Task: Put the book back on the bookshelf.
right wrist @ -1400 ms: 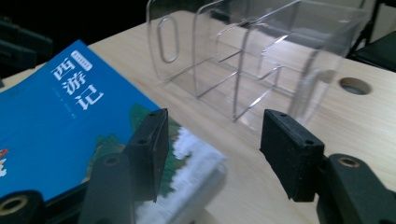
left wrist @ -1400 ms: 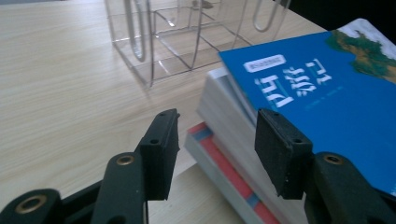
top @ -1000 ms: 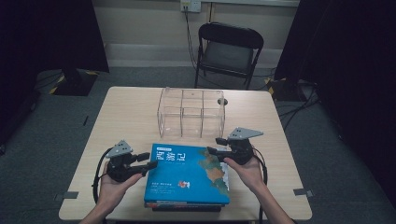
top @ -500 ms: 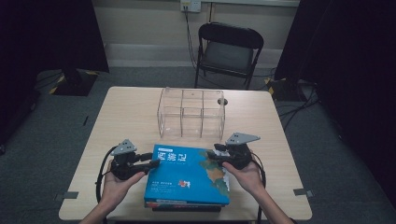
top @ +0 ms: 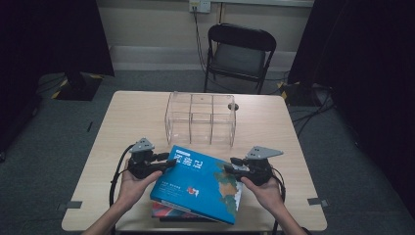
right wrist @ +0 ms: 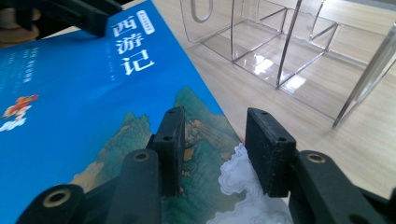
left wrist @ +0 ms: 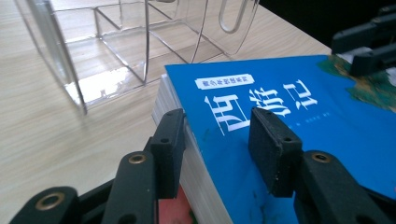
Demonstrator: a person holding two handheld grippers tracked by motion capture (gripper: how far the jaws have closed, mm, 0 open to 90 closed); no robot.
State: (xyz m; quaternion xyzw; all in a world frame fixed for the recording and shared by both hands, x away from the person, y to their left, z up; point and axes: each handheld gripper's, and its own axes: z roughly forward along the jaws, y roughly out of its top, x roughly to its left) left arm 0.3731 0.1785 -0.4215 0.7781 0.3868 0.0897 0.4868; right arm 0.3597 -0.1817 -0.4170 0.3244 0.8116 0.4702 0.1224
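Note:
A thick blue book (top: 198, 183) lies skewed on top of a low stack of books near the table's front edge. My left gripper (top: 169, 160) is at its left edge. In the left gripper view one pad (left wrist: 169, 149) sits against the page block and the other pad (left wrist: 273, 149) on the blue cover (left wrist: 303, 107), shut on the book. My right gripper (top: 234, 166) is at the book's right corner. Its jaws have just been closing, with the cover's painted corner (right wrist: 205, 135) between them and the pads not clearly pressing.
A clear plastic divided box (top: 200, 117) stands at the table's middle, just beyond the book. A red book (top: 164, 211) shows under the blue one. A black folding chair (top: 240, 49) stands behind the table (top: 122, 127). Bare tabletop lies to the left and right.
The blue book has turned clockwise on the stack. Both hands have shifted with it, the left toward the box and the right toward the front edge.

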